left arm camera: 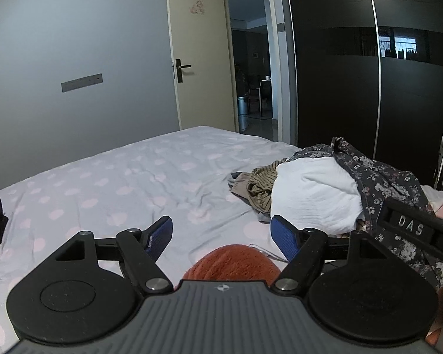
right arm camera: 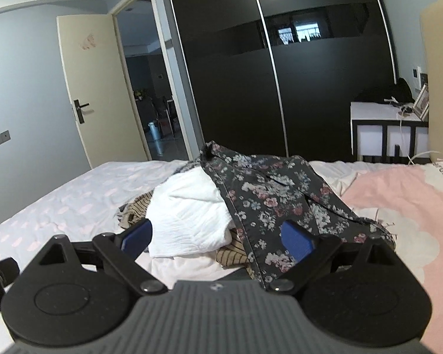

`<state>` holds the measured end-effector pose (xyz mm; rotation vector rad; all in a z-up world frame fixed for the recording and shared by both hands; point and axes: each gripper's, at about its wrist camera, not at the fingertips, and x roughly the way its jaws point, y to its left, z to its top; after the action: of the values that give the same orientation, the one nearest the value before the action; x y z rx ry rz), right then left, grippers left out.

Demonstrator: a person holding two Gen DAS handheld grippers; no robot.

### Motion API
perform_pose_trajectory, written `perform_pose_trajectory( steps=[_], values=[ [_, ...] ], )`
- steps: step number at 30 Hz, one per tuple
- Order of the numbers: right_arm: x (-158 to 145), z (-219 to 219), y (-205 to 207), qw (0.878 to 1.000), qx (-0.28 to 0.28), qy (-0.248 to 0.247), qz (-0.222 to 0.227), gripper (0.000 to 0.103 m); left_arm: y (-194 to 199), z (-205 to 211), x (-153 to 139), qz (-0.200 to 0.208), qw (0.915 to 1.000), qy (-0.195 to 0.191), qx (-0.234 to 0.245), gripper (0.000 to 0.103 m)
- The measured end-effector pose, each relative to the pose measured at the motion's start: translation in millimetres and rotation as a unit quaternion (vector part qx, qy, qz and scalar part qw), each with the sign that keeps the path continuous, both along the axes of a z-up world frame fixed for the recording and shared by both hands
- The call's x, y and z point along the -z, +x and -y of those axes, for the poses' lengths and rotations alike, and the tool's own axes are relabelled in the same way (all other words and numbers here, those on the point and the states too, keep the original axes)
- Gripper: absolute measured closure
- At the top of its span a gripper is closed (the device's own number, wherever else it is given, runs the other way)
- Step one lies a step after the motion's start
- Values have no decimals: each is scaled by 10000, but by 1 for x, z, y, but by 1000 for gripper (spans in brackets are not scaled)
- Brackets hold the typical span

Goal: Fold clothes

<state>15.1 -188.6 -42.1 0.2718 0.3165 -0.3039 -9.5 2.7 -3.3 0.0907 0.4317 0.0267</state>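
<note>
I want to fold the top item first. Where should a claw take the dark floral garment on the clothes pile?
Grip the dark floral garment by its raised collar-like peak at the pile's top, coming from above: it stands free of the white crinkled cloth beneath.

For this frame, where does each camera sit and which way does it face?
Left wrist: on the left gripper, looking across the bed towards the open door; its open blue fingers show, orange cloth below.
Right wrist: on the right gripper, facing the clothes pile and dark wardrobe; open fingers show.
Shared: floral garment, white garment, door, wardrobe.
</note>
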Motion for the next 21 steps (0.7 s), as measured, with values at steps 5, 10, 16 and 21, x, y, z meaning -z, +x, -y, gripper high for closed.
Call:
perform_pose_trajectory(
  steps=[5,10,16,21],
  values=[
    [-6,-5,-3,9997,-215,21,143,8,-3,-3,-1,112,9998,-110,-73,27],
    [-9,-6,-5,9996,-226,14,143,8,-2,-3,1,123,9997,-36,-193,28],
    [-7,-5,-5,9998,-196,43,84,8,-4,-1,2,177,9995,49,-252,29],
    [-6,-3,-3,9996,-271,79,50,8,-7,0,1,171,9997,30,-185,29]
  ],
)
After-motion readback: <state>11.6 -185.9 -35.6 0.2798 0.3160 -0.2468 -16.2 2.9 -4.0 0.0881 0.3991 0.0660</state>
